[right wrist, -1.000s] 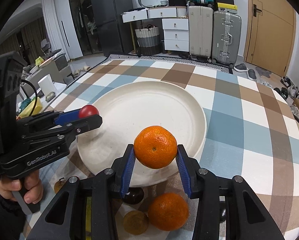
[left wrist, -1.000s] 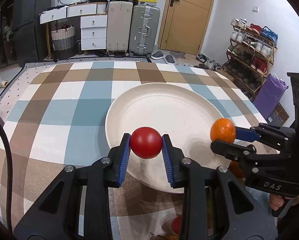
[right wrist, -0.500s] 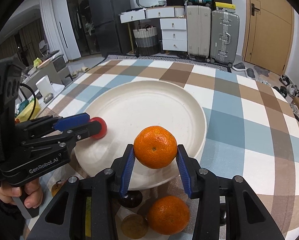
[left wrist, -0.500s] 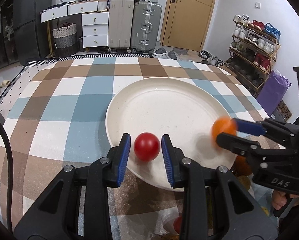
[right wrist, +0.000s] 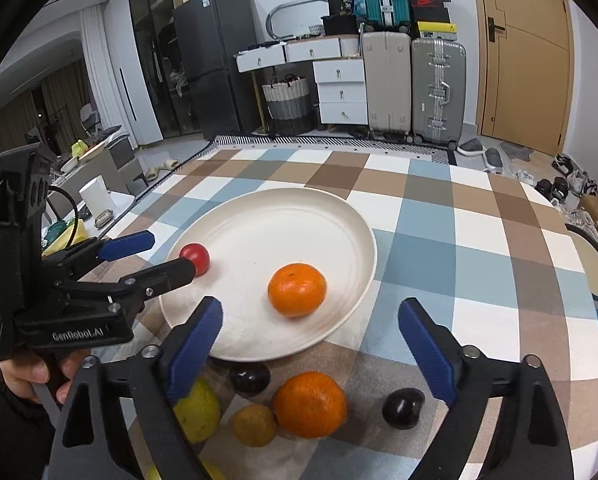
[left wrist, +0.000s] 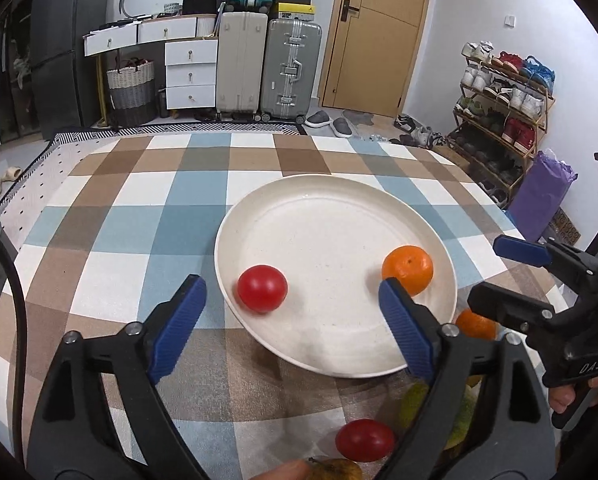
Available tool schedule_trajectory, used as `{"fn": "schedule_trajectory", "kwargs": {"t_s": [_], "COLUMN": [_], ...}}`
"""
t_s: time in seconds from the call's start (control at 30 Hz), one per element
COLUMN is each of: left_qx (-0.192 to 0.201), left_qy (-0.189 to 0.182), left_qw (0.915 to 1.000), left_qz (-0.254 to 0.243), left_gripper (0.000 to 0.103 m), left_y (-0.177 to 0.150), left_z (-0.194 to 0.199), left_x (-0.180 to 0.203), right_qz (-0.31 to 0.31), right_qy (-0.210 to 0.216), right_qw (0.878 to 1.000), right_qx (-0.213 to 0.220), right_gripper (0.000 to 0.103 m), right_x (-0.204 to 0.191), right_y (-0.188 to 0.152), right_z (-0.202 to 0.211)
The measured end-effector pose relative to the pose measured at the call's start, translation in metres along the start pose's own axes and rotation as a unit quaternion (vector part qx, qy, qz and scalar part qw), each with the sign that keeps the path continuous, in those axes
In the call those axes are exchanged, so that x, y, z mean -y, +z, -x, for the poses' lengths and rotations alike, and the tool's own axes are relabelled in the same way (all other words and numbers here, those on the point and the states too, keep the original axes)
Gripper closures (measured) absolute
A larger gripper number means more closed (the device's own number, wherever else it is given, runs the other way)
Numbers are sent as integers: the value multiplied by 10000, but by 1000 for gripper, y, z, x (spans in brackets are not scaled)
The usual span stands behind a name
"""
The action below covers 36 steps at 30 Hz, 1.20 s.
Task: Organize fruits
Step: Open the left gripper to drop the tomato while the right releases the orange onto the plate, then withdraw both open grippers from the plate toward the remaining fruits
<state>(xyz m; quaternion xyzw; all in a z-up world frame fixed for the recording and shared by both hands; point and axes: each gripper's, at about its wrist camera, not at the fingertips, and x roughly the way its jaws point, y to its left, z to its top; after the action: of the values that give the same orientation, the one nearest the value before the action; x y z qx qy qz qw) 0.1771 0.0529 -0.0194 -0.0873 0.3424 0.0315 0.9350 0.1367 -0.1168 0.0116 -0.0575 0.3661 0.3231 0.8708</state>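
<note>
A large white plate (left wrist: 339,216) (right wrist: 283,216) sits on the checked tablecloth. A red tomato (left wrist: 262,288) (right wrist: 195,257) lies on its near left part and an orange (left wrist: 407,269) (right wrist: 297,289) on its near right part. My left gripper (left wrist: 295,326) is open and empty, just short of the plate's near rim. My right gripper (right wrist: 311,340) is open and empty behind the orange. Loose on the cloth near me are a second orange (right wrist: 310,404), a second tomato (left wrist: 365,440), two dark plums (right wrist: 249,378) (right wrist: 403,407), a yellow-green pear (right wrist: 197,410) and a small brownish fruit (right wrist: 254,424).
The table's far half (left wrist: 179,184) shows only the checked cloth. Another round dish (right wrist: 591,264) lies at the table's right edge. Suitcases, drawers and a shoe rack stand beyond the table.
Both grippers have opened and drawn back. The tomato and the orange, held a second ago, now rest on the plate.
</note>
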Motion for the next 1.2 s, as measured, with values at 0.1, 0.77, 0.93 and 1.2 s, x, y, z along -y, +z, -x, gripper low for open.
{"fn": "schedule_trajectory", "kwargs": {"t_s": [0.1, 0.77, 0.93, 1.2], "left_qx": [76, 352, 411, 421], "left_qy": [49, 67, 99, 151], "left_qw": [10000, 9992, 9990, 9987], "left_qz": [-22, -193, -154, -255], "left_gripper": [1, 1, 1, 1], "left_y": [-2, -32, -39, -54], "left_z": [6, 53, 68, 87], "left_x": [2, 17, 16, 19], "right_qz": [3, 132, 118, 137], "right_qy": [46, -12, -91, -326], "right_qw": [10000, 9989, 9989, 9985], "right_qx": [54, 441, 448, 417], "right_gripper": [0, 0, 0, 0], "right_x": [0, 1, 2, 6], "right_y": [-4, -21, -24, -38], "right_z": [5, 42, 48, 57]}}
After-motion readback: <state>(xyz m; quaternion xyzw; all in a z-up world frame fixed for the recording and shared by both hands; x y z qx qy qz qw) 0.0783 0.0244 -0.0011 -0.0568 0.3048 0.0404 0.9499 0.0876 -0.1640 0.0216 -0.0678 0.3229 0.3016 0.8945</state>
